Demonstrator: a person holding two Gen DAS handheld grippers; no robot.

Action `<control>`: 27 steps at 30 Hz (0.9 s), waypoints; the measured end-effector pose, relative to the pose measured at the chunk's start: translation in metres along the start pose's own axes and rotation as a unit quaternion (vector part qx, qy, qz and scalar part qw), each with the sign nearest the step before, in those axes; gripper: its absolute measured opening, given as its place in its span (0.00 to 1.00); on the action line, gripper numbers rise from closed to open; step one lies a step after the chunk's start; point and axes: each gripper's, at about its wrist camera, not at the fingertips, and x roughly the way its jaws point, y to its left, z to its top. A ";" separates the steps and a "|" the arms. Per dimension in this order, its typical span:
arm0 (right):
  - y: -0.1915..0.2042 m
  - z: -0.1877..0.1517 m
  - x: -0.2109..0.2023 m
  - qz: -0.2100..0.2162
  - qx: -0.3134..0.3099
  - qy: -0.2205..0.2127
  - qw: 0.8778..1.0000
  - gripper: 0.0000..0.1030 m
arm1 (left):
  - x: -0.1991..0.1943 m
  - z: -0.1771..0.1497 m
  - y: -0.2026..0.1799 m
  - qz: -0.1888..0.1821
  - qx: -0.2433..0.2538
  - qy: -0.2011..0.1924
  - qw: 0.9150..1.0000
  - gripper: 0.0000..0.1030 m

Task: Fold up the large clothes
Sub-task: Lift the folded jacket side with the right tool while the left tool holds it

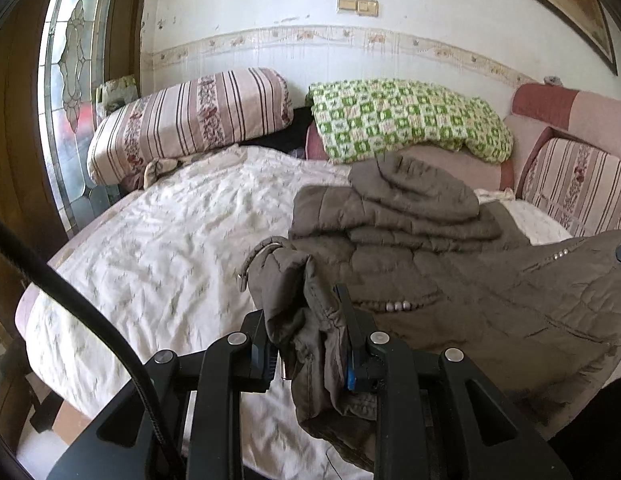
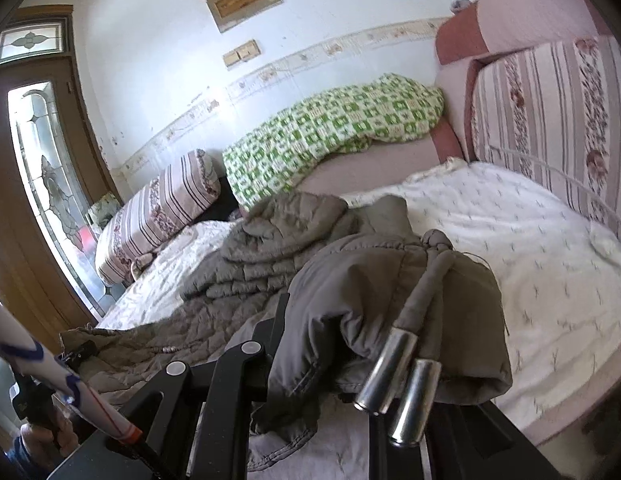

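Quilted grey-brown jacket (image 1: 450, 272) lies across the bed (image 1: 158, 248), bulk heaped ahead of both tools, near hem lifted toward them.

Left tool (image 1: 310, 332): fingers closed most of the way, a thick bunch of jacket edge pinched between them; fabric hangs below the grip. Held at an edge, probably so the near portion can be carried over the rest as a fold.

Right tool (image 2: 350, 364): jacket draped over its front, far finger hidden under cloth. Cannot tell how far open it is or whether it actually grips. Two metal drawcord tips (image 2: 402, 380) dangle over the tool; judged a snag risk on the fold.

Both tools sit at the near bed edge, the span of jacket between them, apparently for a two-point lift.

Beyond the jacket: green checked blanket (image 1: 406, 120), striped pillow (image 1: 190, 120) ahead-left.
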 end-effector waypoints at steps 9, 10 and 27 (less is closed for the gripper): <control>0.010 0.055 0.023 0.020 -0.001 -0.023 1.000 0.17 | 0.017 0.061 -0.007 -0.005 0.004 -0.032 0.999 0.24; 0.011 0.061 0.026 0.022 0.000 -0.025 0.999 0.17 | 0.021 0.071 -0.008 -0.007 0.003 -0.033 0.999 0.24; 0.009 0.192 0.190 0.005 0.045 0.004 0.999 0.17 | 0.166 0.231 0.000 0.026 -0.039 -0.044 0.998 0.38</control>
